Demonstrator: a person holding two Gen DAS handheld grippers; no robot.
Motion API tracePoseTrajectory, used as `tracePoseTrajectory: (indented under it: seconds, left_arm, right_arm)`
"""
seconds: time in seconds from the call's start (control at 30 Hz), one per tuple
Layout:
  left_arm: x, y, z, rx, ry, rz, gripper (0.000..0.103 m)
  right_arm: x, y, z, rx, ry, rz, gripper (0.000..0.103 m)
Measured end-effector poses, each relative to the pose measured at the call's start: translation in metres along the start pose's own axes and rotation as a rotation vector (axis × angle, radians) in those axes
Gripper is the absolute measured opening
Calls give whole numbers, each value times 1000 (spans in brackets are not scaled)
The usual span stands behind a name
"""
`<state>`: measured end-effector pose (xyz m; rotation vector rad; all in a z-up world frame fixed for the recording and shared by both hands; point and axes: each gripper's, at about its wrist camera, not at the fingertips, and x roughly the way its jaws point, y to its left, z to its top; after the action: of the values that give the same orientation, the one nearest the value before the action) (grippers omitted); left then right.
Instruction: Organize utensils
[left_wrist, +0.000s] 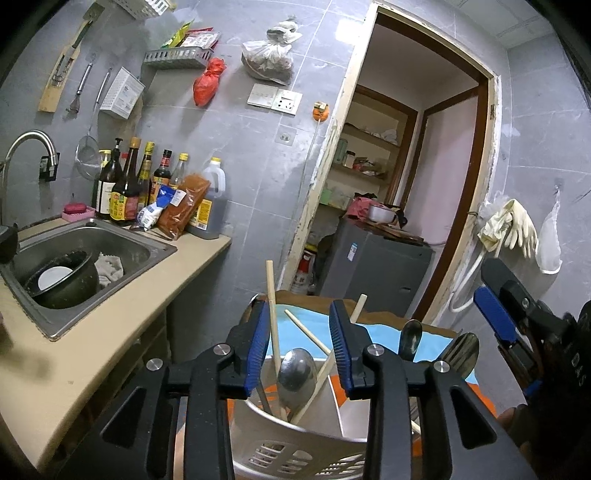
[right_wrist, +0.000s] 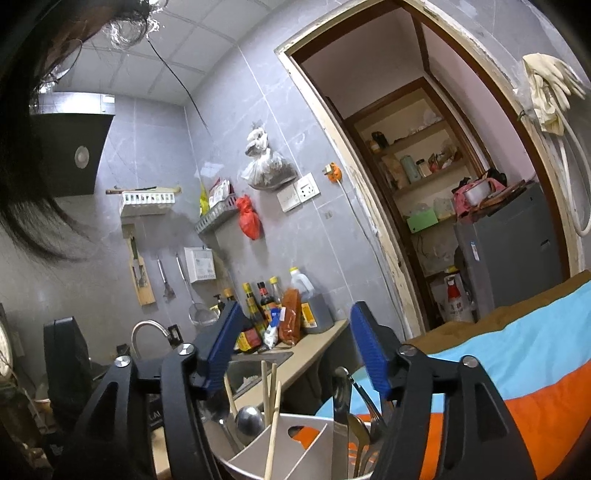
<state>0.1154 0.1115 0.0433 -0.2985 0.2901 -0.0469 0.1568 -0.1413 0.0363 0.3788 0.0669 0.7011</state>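
Low in the left wrist view stands the task's thing, a pale grey plastic utensil holder (left_wrist: 295, 435) with slotted sides and a dividing wall, its rim at bottom centre of the frame. Its near compartment holds several light wooden chopsticks (left_wrist: 272, 314) leaning at crossed angles, one rising tall and nearly upright, and a dull steel spoon (left_wrist: 296, 369) with its bowl up. Further right, more steel spoons and a fork (left_wrist: 461, 354) stand bowl-up and tines-up in the other compartment.

Just above the holder hangs the left gripper (left_wrist: 299, 343), black-framed with blue ribbed pads; its jaws are parted, with the tall chopstick close beside the left pad and the spoon between them, and I cannot tell whether either pad touches anything. At the right edge of that frame the right gripper (left_wrist: 495, 317) shows from the side.

The right wrist view has the holder (right_wrist: 266, 446) at bottom centre, chopsticks (right_wrist: 273, 424) and spoon (right_wrist: 249, 419) in the left compartment, flat steel handles in the right. The right gripper (right_wrist: 295, 347) has its jaws spread wide above it, nothing pinched.

Under the holder lies a cloth of blue and orange bands (right_wrist: 535, 369). Left of it runs a beige counter (left_wrist: 122, 314) with a steel sink (left_wrist: 136, 247) and a cluster of sauce bottles (left_wrist: 125, 184).
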Motion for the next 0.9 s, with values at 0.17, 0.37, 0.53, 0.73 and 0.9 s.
tracePoseTrajectory:
  seconds: [0.17, 0.37, 0.53, 0.73, 0.9]
  left_arm:
    - [-8, -1, 2, 1, -8, -3, 33]
    - [-18, -3, 8, -9, -18, -1, 44]
    - [-29, 1, 9, -29, -15, 52, 59]
    - [-37, 11, 3, -41, 19, 114, 71]
    - [-37, 15, -3, -40, 44, 131, 72]
  right_arm:
    - [-11, 3, -11, -5, 45, -34, 79]
    - [-33, 11, -23, 12, 155, -81, 76]
    - [-42, 14, -32, 2, 255, -83, 56]
    - [-38, 21, -45, -11, 325, -49, 41]
    - [-33, 23, -54, -9, 359, -37, 26]
